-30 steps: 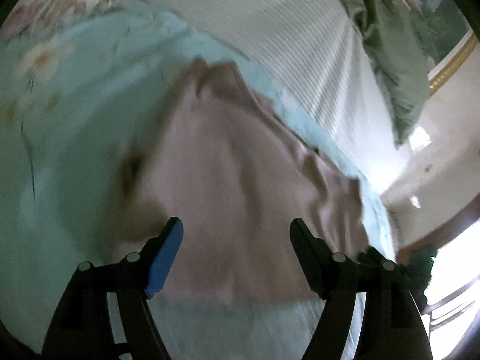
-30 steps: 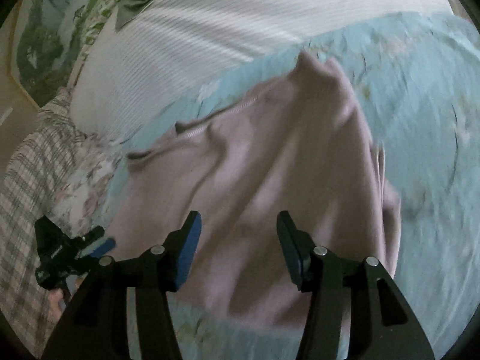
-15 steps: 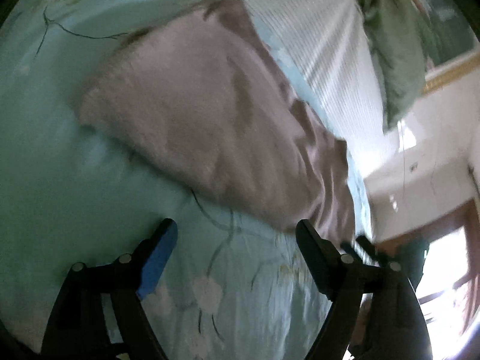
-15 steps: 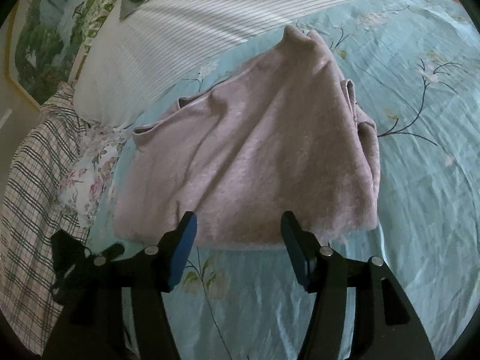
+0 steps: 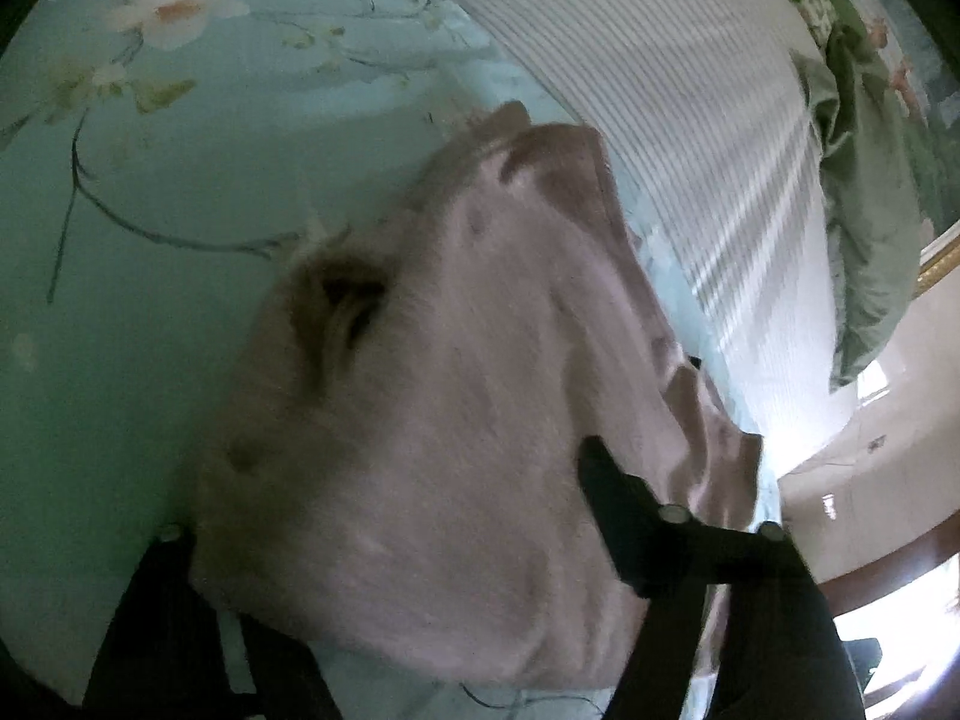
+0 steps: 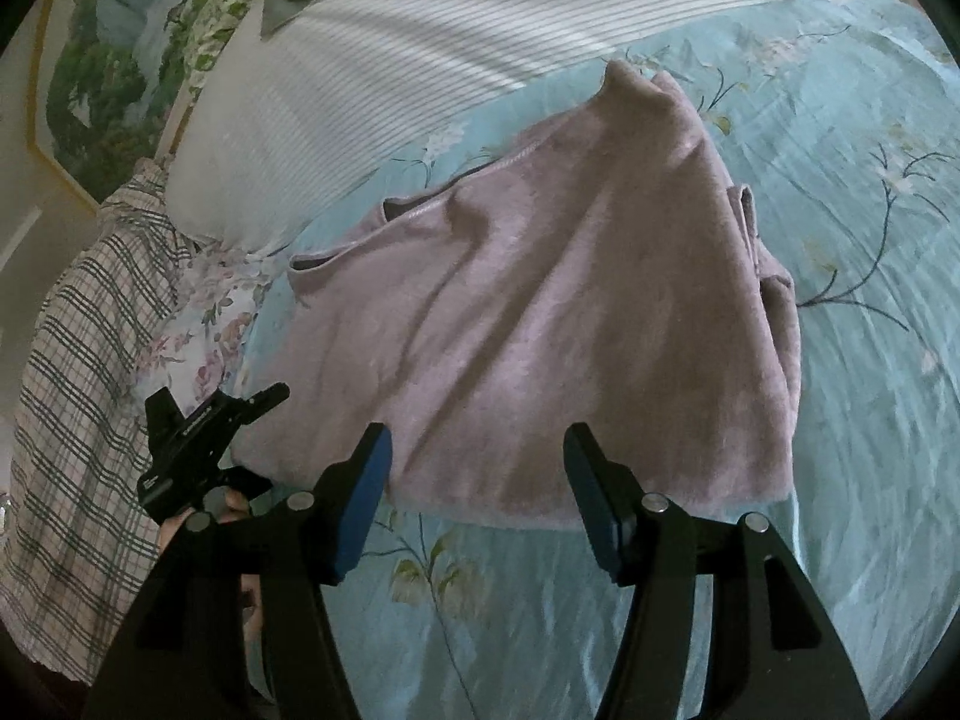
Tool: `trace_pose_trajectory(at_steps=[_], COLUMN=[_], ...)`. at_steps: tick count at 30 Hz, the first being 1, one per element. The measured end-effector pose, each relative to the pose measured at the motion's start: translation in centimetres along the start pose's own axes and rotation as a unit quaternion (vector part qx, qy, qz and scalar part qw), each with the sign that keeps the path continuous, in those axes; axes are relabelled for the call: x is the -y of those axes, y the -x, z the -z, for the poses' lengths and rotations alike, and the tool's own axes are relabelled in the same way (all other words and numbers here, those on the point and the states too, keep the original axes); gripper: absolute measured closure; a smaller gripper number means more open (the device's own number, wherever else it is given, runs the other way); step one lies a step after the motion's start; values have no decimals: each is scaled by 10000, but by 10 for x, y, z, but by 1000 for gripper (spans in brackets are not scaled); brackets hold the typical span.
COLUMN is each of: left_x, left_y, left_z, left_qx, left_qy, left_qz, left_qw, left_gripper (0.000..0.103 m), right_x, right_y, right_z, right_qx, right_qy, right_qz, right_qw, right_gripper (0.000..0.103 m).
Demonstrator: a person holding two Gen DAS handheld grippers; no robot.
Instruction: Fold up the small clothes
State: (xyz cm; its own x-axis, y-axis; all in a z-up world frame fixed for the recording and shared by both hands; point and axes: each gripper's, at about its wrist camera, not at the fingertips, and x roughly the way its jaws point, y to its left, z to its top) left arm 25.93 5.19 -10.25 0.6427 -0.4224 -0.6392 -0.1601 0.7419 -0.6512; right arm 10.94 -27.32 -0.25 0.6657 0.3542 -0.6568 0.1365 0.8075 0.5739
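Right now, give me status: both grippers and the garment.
Right gripper open, short of the pink garment. Left gripper open, straddling its edge. Garment rumpled on the floral bedsheet. Nothing in the way.

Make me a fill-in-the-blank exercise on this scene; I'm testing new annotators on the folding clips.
1. The pink garment lies on a light-blue bedspread printed with ____.
2. The fingers of the right hand-held gripper stand ____, short of the garment's near edge.
3. Beyond the garment lies a white pillow marked with fine ____.
4. The cloth at the left edge of the right wrist view has a ____ pattern.

Missing words: flowers; open; stripes; plaid
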Motion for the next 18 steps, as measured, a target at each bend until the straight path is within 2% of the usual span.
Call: trace_pose_trajectory(at_steps=[1, 2, 3, 4, 7, 10, 13, 18], left_x=[1, -2, -2, -2, 18, 62, 115, 190], left_y=[1, 3, 4, 7, 18, 29, 33, 12], left_z=[-3, -8, -10, -14, -17, -12, 4, 56], left_qx=[32, 63, 85, 109, 277, 428, 391, -6], left_qy=[-34, -59, -60, -63, -366, -1021, -1729, -2926], left_qz=[-77, -119, -84, -27, 125, 340, 571, 706], left_qw=[10000, 9999, 9999, 9999, 9989, 9933, 9825, 9536], left_gripper=[58, 66, 83, 90, 92, 93, 93, 93], right_x=[2, 3, 4, 4, 8, 13, 19, 26], right_y=[-1, -2, -2, -3, -8, -12, -14, -20], right_z=[-4, -10, -15, -20, -38, -56, -69, -84], right_qx=[5, 24, 41, 52, 47, 19, -48, -276], right_qy=[-26, -46, -46, -36, -63, -92, -188, -357], right_qz=[-24, -76, -108, -132, -226, -252, -452, -718], right_qw=[10000, 10000, 9999, 9999, 9997, 9996, 9988, 9964], right_gripper=[42, 42, 42, 42, 42, 42, 42, 42])
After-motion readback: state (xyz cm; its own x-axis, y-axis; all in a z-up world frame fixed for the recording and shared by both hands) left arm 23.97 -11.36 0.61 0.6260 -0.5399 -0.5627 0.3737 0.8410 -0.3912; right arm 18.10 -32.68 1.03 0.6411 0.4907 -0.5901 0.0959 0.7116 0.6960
